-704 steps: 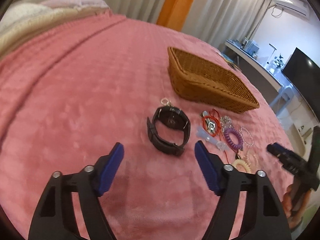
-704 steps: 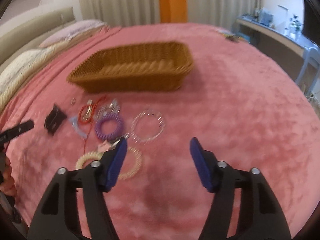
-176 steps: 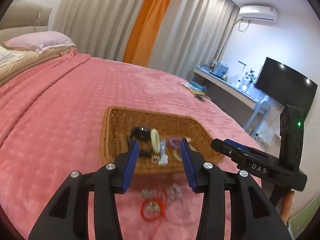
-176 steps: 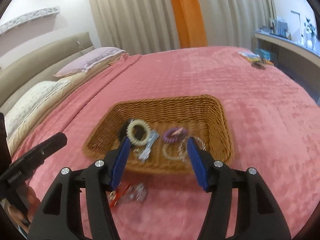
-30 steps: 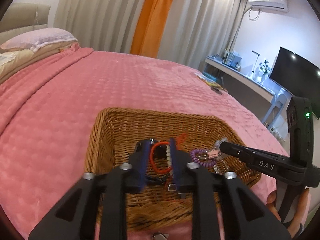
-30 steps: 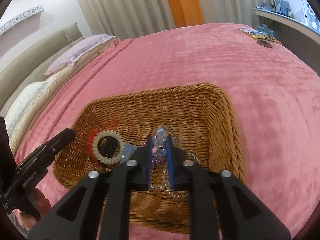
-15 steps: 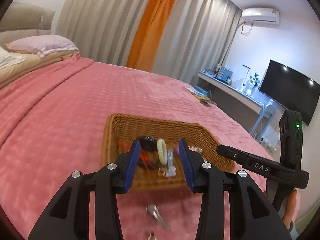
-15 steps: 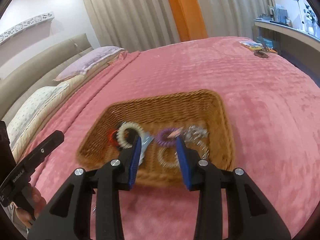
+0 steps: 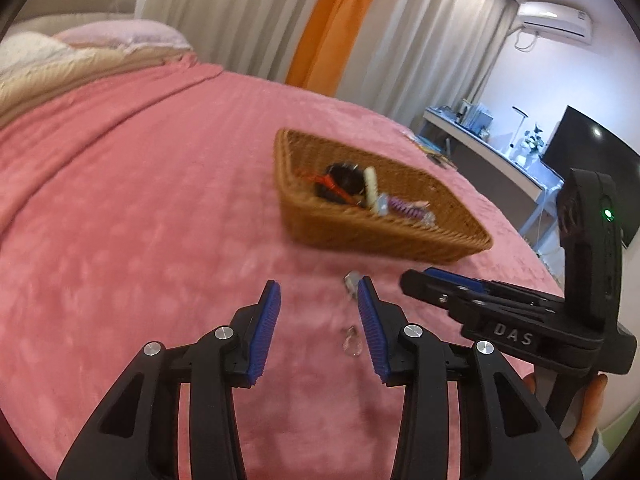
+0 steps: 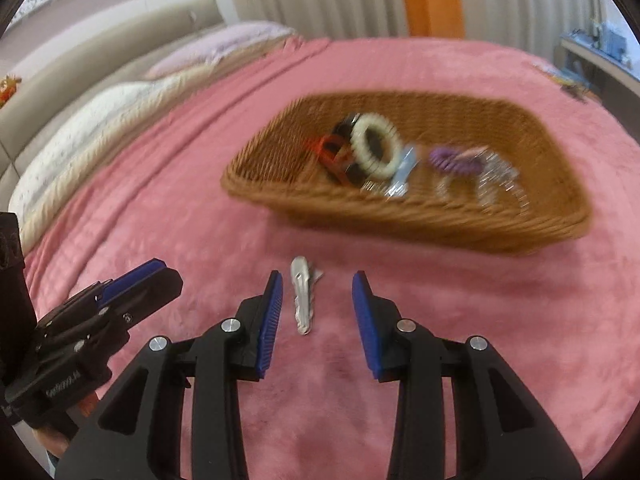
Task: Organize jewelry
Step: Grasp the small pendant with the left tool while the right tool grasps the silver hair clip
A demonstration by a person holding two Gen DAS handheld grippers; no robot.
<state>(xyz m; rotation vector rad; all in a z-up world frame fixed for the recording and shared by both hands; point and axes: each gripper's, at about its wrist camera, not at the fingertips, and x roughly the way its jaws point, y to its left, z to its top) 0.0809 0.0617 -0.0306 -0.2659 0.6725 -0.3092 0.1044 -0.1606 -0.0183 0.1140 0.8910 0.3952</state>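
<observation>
A wicker basket point(image 9: 400, 240) point(image 10: 400, 216) on the pink bed holds a black watch, a cream coil ring point(image 10: 374, 146), a red cord, a purple coil tie point(image 10: 452, 160) and silver chains. A silver hair clip point(image 10: 302, 294) lies on the blanket between the open fingers of my right gripper point(image 10: 318, 304). In the left wrist view the clip point(image 9: 351, 280) sits by the right fingertip of my open left gripper point(image 9: 318, 304), with a small clear ring piece point(image 9: 352, 342) between its fingers. The right gripper point(image 9: 460, 284) shows there too.
Pillows point(image 10: 100, 120) and a headboard lie at the left. Curtains point(image 9: 320, 20) hang behind the bed. A desk point(image 9: 500, 160) and a TV point(image 9: 580, 148) stand at the right. Pink blanket point(image 9: 120, 220) stretches to the left of the basket.
Both grippers have pulled back from the basket and tilted down towards the blanket. The silver clip now lies between the right gripper's fingers. Both stay open and empty.
</observation>
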